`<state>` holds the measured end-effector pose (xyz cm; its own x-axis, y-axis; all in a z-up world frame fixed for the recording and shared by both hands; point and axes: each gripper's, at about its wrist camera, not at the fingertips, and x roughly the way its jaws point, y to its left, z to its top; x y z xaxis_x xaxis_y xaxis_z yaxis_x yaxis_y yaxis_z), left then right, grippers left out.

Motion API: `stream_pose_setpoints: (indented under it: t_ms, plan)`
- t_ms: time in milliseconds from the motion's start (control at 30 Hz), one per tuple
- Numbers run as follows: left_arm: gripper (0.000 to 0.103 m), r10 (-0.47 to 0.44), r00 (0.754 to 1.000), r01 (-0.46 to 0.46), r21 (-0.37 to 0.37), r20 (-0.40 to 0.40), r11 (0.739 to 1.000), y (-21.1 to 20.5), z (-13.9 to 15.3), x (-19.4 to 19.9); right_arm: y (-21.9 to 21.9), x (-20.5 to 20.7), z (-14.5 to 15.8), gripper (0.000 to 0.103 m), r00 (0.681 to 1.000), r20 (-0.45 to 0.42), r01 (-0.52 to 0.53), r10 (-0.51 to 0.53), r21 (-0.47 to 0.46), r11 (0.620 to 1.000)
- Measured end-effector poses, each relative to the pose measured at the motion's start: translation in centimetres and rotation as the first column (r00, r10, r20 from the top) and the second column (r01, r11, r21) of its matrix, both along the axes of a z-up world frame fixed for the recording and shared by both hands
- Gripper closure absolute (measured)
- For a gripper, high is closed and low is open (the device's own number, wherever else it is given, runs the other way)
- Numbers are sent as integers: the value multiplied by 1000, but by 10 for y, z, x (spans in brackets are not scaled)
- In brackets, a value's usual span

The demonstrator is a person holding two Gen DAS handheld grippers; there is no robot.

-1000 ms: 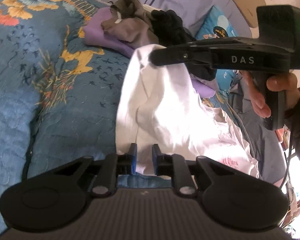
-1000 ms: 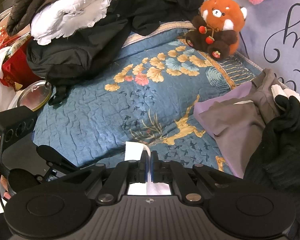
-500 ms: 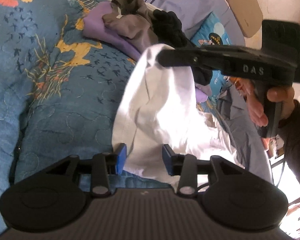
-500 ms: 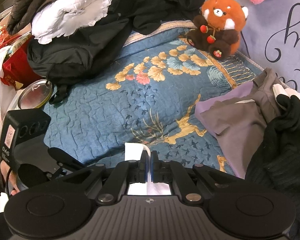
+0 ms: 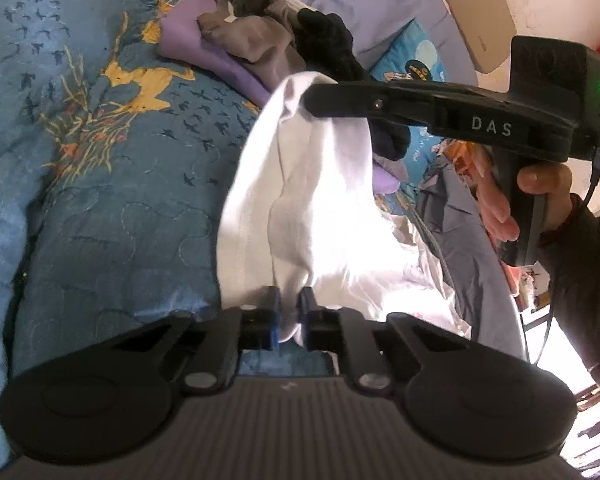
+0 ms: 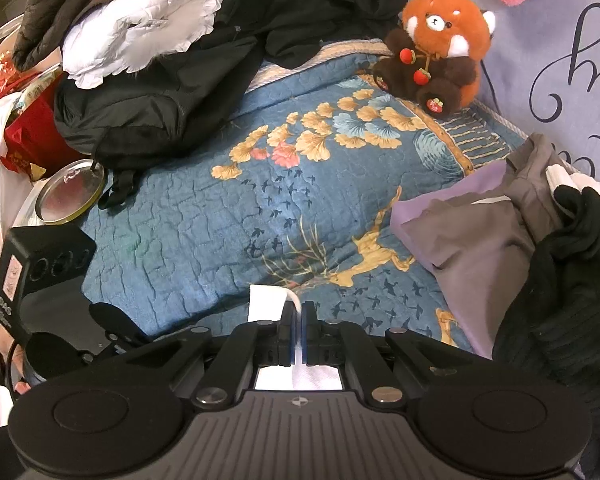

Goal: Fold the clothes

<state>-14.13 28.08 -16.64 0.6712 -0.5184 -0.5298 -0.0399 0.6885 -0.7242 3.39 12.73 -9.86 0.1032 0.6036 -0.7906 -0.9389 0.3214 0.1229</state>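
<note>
Both pairs of jaws are closed on the same white garment (image 5: 312, 200). The left gripper (image 5: 287, 314) has its fingers nearly together, with a fold of the lower edge pinched between them. The right gripper (image 6: 298, 334) is pressed tight on a thin edge of the cloth, and a small white tab sticks out past its fingertips.

In the left wrist view the right gripper (image 5: 320, 98) is higher and further away, and the garment hangs from it down to the left gripper, above the blue quilt (image 5: 100, 184). So the long axis of the cloth runs from one gripper to the other, and it is only a little slack, with a loose part falling to the right side.

The pile of grey, purple and black clothes (image 5: 260, 48) lies just behind the right gripper, near the red panda toy (image 6: 440, 52). The free space of the quilt is to the left of the cloth. Probably the garment must be spread there, and the left gripper is nearer to that space.
</note>
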Motion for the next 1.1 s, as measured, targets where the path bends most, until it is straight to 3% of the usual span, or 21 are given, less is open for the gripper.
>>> stream_pose_setpoints:
  t_ms: [200,367,533,667,833,933,1000,1100]
  plan:
    - [96,82,996,-80,62,-32,995,0,19,-21,-1,-1,3,100,1000,28,13,-13,3,1000]
    - [96,113,993,-104,206,-35,973,-8,43,-42,-1,0,7,100,997,69,41,-42,25,999]
    - [97,138,989,-121,222,-61,968,-3,38,-43,8,1,5,101,998,53,37,-38,31,999]
    - [93,133,991,-136,165,34,977,-1,46,-38,12,-2,11,101,999,35,26,-29,70,997]
    - [85,92,996,-92,243,10,966,-7,42,-10,12,-2,14,100,997,59,37,-39,36,999]
    - [81,48,999,-43,286,-11,957,-14,37,5,5,0,11,94,997,53,52,-54,24,998]
    - [73,21,1000,-13,332,-21,943,-22,36,12,1,0,9,94,997,43,60,-61,19,998]
    - [71,-19,998,40,387,-58,921,-33,30,24,-6,0,6,94,997,28,70,-71,20,997]
